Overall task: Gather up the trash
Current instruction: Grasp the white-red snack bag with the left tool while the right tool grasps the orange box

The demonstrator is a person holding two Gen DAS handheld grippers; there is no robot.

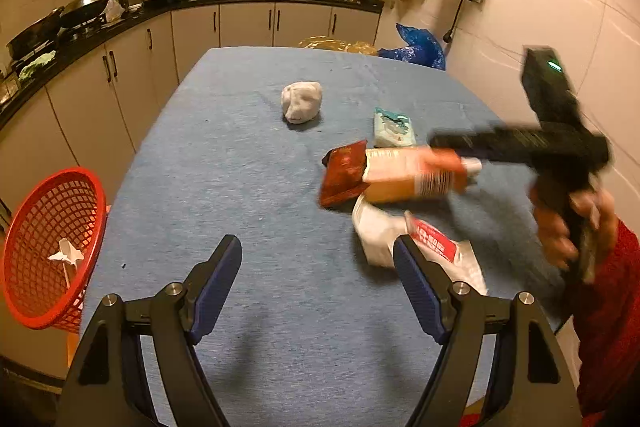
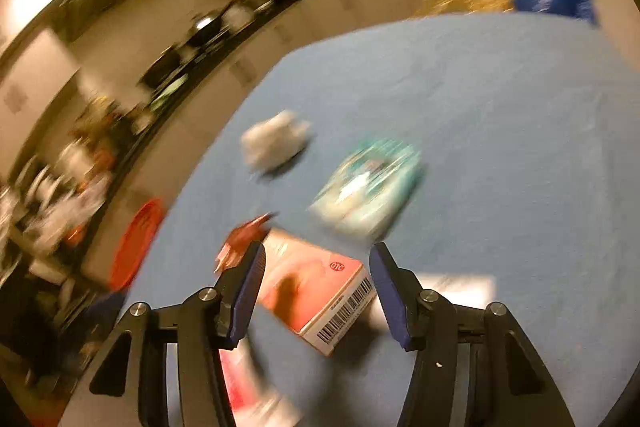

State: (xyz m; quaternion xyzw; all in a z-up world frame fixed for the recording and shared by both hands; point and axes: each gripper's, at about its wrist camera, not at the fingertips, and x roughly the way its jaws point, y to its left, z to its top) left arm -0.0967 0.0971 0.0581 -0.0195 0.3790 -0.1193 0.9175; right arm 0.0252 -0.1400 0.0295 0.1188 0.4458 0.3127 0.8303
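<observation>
My right claw straddles the box unclenched; left claw released, empty. Next: clench, carry to the basket left of it.

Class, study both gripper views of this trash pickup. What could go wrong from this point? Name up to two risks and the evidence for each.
1. The orange box lies skewed between the right gripper's open jaws, so closing may pinch a corner and let it slip.
2. The box overlaps the dark red packet and white wrapper, so lifting may drag them across the table.
</observation>
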